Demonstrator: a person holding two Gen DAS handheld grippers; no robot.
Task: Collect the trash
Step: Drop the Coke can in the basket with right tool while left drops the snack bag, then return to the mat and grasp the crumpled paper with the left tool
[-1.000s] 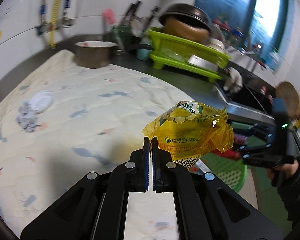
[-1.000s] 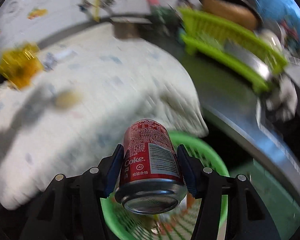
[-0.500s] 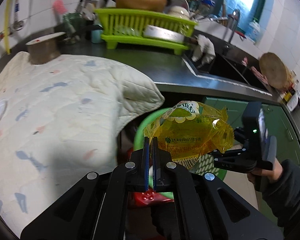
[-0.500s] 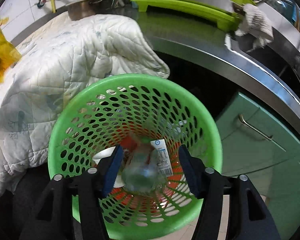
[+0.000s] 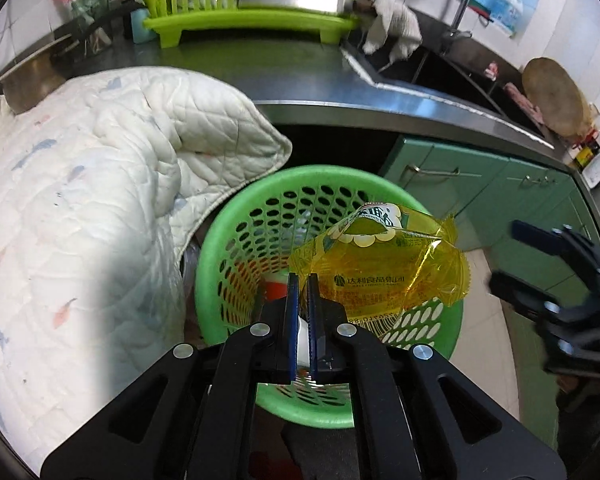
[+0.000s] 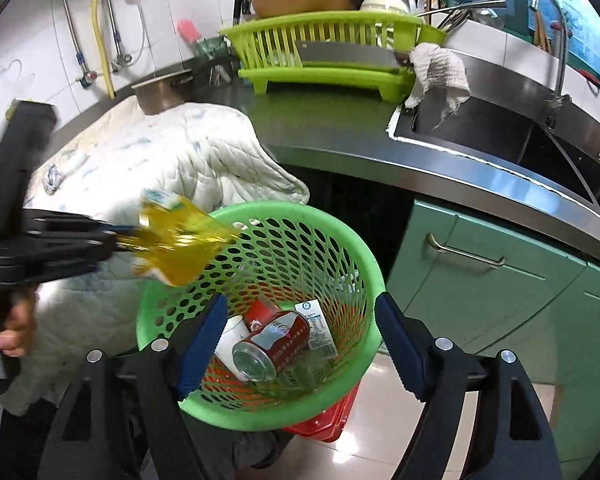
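Note:
My left gripper (image 5: 303,280) is shut on a corner of a yellow snack wrapper (image 5: 384,268) and holds it over the green perforated trash basket (image 5: 236,232). In the right wrist view the wrapper (image 6: 180,240) hangs above the basket's left rim (image 6: 364,252). My right gripper (image 6: 300,316) is open and empty above the basket. A red Coke can (image 6: 276,344) lies at the basket's bottom beside a white paper cup (image 6: 230,336) and a clear bottle with a label (image 6: 316,330).
A white quilted cloth (image 5: 100,184) covers the counter to the left and droops over the basket's edge. A lime dish rack (image 6: 324,52), metal pot (image 6: 160,92), sink (image 6: 500,128) and green cabinets (image 6: 500,280) lie behind. A red object (image 6: 328,420) sits under the basket.
My right gripper opened and let the Coke can fall into the basket, then pulled back. My left gripper carried the yellow wrapper from over the cloth to above the basket.

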